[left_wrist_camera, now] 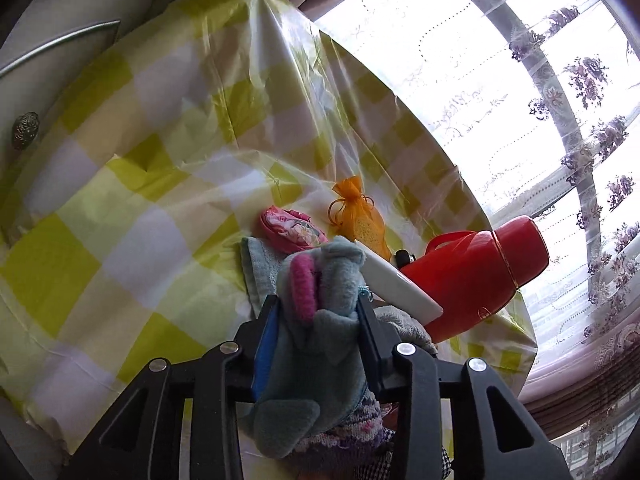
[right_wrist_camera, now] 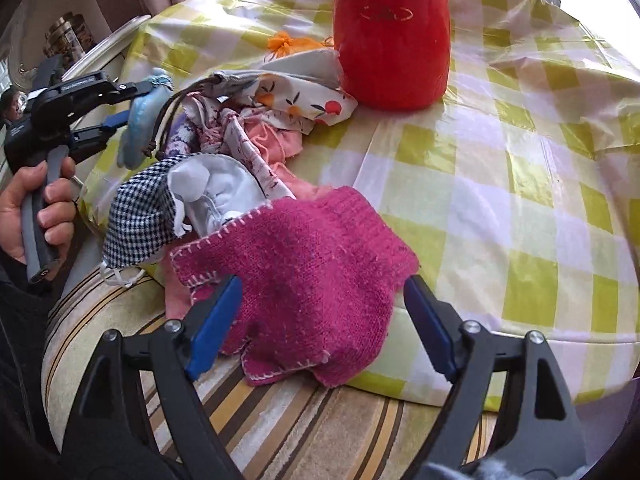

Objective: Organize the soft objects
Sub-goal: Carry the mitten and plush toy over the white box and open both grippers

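Pinching a fuzzy grey-blue plush toy (left_wrist_camera: 320, 304) with a pink felt patch, the left tongs (left_wrist_camera: 318, 320) hold it clamped between their blue pads above the glossy yellow-checked surface (left_wrist_camera: 120, 208). The right tongs (right_wrist_camera: 320, 328) gape wide around a magenta knitted cloth (right_wrist_camera: 304, 280) with pale stitched edging, pads clear of it. It droops over the near edge, beside crumpled fabrics (right_wrist_camera: 256, 128) and a smooth red flask (right_wrist_camera: 392, 40).
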### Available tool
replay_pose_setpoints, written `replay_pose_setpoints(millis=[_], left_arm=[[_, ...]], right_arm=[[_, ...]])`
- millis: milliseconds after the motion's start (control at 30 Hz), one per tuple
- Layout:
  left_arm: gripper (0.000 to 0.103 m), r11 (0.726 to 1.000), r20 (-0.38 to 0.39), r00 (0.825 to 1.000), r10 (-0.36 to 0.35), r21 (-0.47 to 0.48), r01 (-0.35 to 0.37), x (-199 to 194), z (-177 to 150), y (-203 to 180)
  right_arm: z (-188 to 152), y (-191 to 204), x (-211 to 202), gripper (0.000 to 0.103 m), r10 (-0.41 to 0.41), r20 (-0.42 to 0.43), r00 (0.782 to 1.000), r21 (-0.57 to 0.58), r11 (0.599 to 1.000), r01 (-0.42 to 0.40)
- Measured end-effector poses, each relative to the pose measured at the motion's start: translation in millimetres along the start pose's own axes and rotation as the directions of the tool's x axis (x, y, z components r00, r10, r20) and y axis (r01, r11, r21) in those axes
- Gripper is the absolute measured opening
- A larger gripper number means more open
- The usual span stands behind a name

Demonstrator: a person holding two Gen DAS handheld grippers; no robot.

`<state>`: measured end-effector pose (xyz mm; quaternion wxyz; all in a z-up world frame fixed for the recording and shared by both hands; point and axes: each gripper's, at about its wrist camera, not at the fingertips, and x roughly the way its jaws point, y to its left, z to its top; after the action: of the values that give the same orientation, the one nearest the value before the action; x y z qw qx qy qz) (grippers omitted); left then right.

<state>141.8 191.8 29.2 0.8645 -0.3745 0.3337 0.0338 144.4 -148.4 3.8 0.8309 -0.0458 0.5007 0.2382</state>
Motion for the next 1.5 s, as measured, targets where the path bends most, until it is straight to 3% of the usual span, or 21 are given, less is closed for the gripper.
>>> replay_pose_setpoints(millis=[33,100,133,167,233,600,833,1000,1233,1500], left_arm=[[0.038,1.0,0.018,1.0,0.004,0.006,-0.004,-8,-1,0],[0.038,1.0,0.047,0.999,0.013,0.022,-0.015,-22,-5,0],[0.038,0.999,0.058,0.998,0.017,0.029,-0.018,-29,-7,-1],[0.038,0.999,0.063,0.998,0.017,0.034,-0.019,-34,-10,0],[0.038,0.999,0.066,0.998,0.017,0.043,-0.02,-42,-15,-1],[0.038,0.992,0.082,0.997,-0.01,0.125,0.0,-76,-46,-31],[0.038,0.976,0.04,0.995,-0.089,0.201,0.079,-88,-72,-74],[0.038,0.953,-0.04,0.987,-0.159,0.256,0.163,-80,-102,-114],[0.038,0.892,-0.202,0.948,-0.248,0.333,0.304,-60,-157,-179],[0.038,0.802,-0.381,0.872,-0.307,0.39,0.453,-38,-223,-253]], right_arm=[[0,-4,5,0.084,0.011,-0.018,1.0,0.018,1.0,-0.01],[0,-9,10,0.06,0.039,-0.035,0.999,0.043,0.998,-0.037],[-1,-11,13,0.034,0.047,-0.051,0.998,0.05,0.998,-0.045],[-2,-12,17,0.023,0.06,-0.065,0.996,0.057,0.997,-0.057],[-5,-12,19,0.015,0.079,-0.069,0.994,0.063,0.995,-0.074],[-15,-22,-29,0.01,0.043,0.081,0.996,0.104,0.993,-0.052],[-25,-35,-63,0.01,0.017,0.16,0.987,0.153,0.987,-0.041],[-40,-49,-89,0.01,-0.02,0.197,0.98,0.183,0.983,-0.017],[-75,-83,-128,0.01,-0.113,0.218,0.969,0.271,0.961,0.051],[-118,-147,-174,0.01,-0.287,0.188,0.939,0.43,0.884,0.184]])
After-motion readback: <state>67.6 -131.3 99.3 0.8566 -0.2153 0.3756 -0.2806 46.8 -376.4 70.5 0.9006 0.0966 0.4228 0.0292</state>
